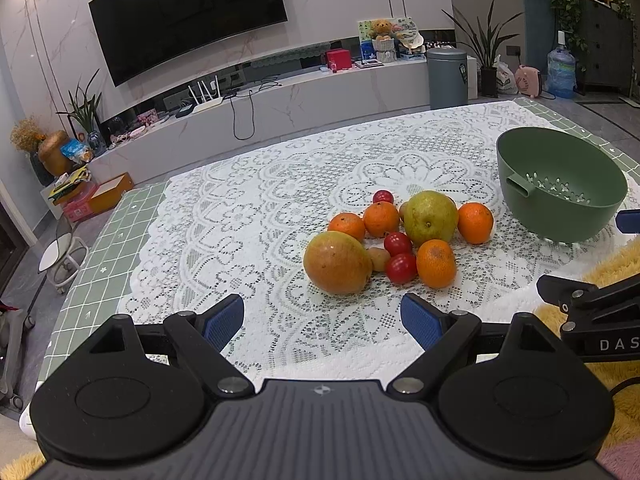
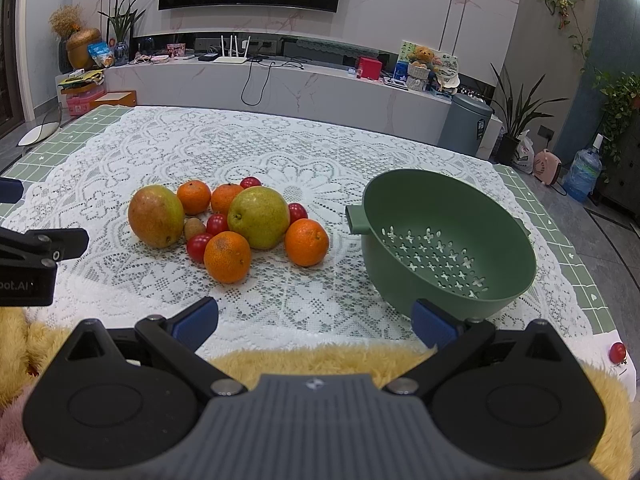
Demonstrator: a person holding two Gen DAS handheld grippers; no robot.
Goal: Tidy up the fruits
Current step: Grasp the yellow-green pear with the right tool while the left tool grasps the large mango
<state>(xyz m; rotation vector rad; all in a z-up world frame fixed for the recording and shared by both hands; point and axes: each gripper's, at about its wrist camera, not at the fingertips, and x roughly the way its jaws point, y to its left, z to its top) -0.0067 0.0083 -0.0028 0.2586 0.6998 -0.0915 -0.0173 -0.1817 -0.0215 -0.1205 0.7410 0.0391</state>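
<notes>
While both jaws gape, each gripper (image 1: pixel 322 320) (image 2: pixel 316 322) hovers near fruit (image 1: pixel 400 240).

Orange tangerines (image 2: pixel 227 257) and red tomatoes (image 2: pixel 199 247) beside a green colander (image 2: pixel 448 240) on white lace cloth (image 2: pixel 160 140) over green checks.

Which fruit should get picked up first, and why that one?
Probably the orange nearest the green colander. It sits at the pile's edge, apart from the pear, and the colander is empty. The right tool is open, holding nothing, and is the one closer to that side, so it could move forward over that orange.
</notes>
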